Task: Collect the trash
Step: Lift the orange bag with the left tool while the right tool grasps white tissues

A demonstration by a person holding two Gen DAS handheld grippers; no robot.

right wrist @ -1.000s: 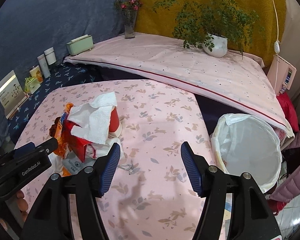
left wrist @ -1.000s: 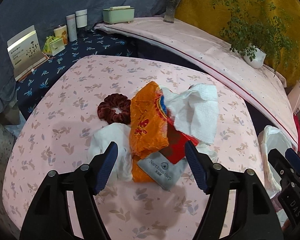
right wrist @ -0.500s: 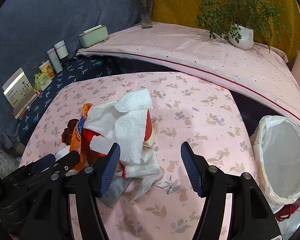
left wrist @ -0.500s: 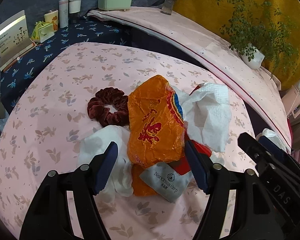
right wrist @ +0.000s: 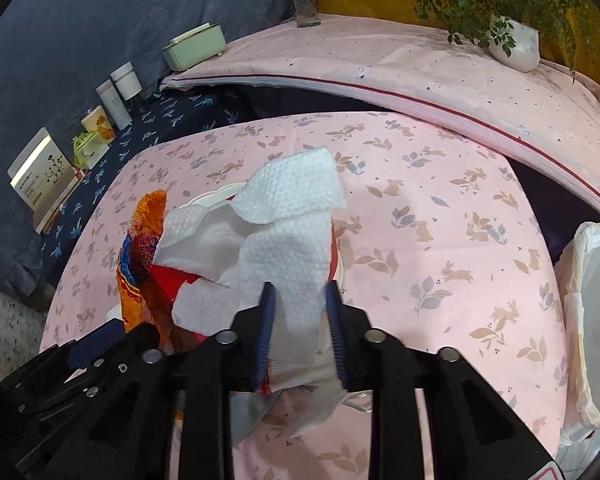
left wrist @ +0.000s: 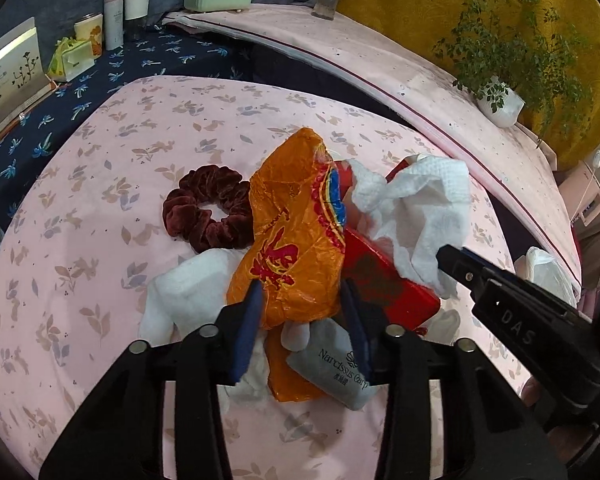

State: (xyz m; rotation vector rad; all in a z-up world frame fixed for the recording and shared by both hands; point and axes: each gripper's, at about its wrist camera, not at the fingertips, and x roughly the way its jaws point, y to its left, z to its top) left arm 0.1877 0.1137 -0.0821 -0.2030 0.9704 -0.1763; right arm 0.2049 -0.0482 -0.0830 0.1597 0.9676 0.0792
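Pink rabbit-print table (left wrist: 100, 264), rounded at its corners, carrying a heap of trash nearer its right edge than its left. White-lined trash bin (right wrist: 592, 320) off the table's right edge, open-mouthed. In the heap: orange plastic bag (left wrist: 296, 240) crumpled on top, white paper towel (right wrist: 288, 232) draped over a red box (left wrist: 384, 280), a grey sachet (left wrist: 332, 364) toward the near edge, a dark red scrunchie (left wrist: 206, 212) just beside the bag on its left. Left gripper (left wrist: 300, 320) closing, its jaws either side of the bag's lower end, the blue pads at the plastic without visibly squeezing it. Right gripper (right wrist: 300, 316) clenched on the hanging paper towel, the sheet pinched between its fingers above the heap's right side.
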